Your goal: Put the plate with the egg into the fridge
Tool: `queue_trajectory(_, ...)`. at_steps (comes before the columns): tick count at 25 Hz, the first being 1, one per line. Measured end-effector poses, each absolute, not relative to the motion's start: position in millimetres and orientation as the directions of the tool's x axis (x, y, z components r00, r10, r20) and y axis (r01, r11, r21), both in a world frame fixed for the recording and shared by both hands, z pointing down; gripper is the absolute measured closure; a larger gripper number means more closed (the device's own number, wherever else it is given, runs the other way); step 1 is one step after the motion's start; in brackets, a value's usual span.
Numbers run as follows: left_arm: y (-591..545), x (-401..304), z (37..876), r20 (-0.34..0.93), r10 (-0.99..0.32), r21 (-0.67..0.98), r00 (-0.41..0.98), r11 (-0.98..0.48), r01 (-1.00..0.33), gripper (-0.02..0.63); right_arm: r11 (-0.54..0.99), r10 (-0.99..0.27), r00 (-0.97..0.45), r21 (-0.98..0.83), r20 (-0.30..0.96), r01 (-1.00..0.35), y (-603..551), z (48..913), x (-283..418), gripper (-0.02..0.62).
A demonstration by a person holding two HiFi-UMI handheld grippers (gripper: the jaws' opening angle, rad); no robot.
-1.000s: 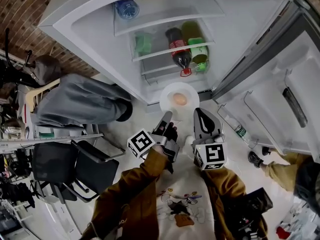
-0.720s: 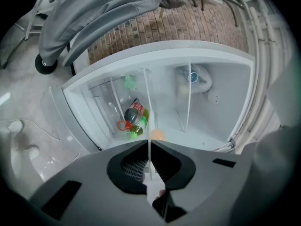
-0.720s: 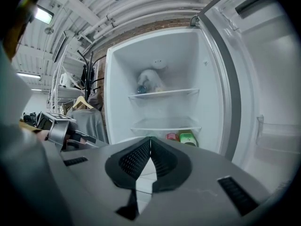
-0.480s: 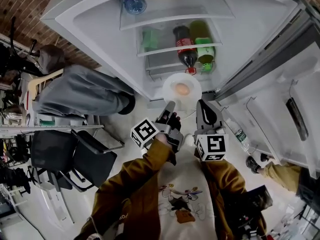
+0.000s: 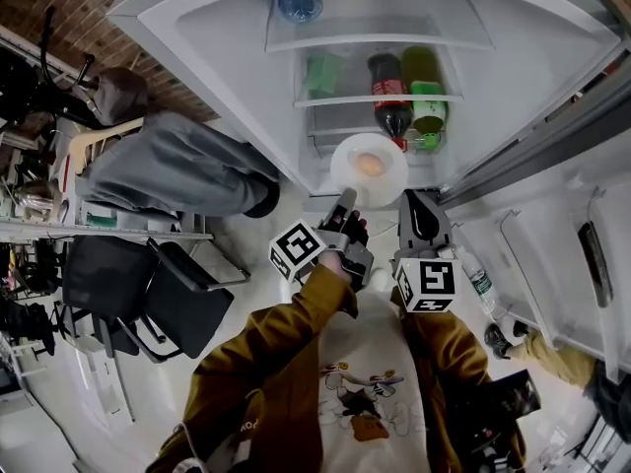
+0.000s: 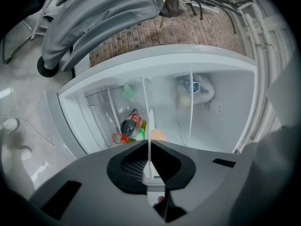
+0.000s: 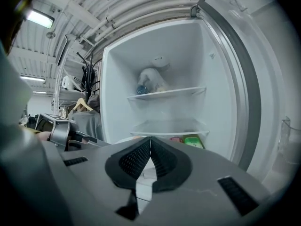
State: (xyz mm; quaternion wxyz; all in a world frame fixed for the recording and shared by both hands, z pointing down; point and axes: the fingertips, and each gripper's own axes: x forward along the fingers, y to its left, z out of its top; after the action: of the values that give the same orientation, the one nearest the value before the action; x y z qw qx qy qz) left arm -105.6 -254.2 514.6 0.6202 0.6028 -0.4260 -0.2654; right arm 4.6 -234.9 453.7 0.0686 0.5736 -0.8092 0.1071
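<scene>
A white plate (image 5: 353, 170) with a brown egg (image 5: 371, 165) on it hangs level at the open fridge (image 5: 513, 57), just in front of the lower shelf and below a cola bottle (image 5: 392, 101). My left gripper (image 5: 346, 201) is shut on the plate's near rim. In the left gripper view the plate (image 6: 149, 126) shows edge-on as a thin white line between the jaws of the left gripper (image 6: 149, 147), with the egg (image 6: 158, 134) just beyond. My right gripper (image 5: 418, 203) is to the right of the plate. Its jaws meet with nothing between them in the right gripper view (image 7: 150, 140).
Beside the cola stand a green bottle (image 5: 426, 92) and a green pack (image 5: 320, 72); a blue-capped water bottle (image 5: 298, 0) lies on the upper shelf. The open fridge door (image 5: 552, 215) stands right, holding a bottle (image 5: 480, 284). A grey garment (image 5: 168, 170) and black chair (image 5: 148, 304) are left.
Both grippers and the plate with the egg have moved forward, from the floor in front of the fridge up to the mouth of the lower shelf. The left grip has held.
</scene>
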Motion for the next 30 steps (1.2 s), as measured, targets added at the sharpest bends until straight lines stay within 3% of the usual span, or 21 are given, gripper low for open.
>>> queue_trajectory(30, -302, -105, 505, 0.183, -0.890, 0.979, 0.418, 0.129, -0.156, 0.584, 0.346, -0.915, -0.358, -0.097, 0.188, -0.933, -291, 453, -5, 0.591)
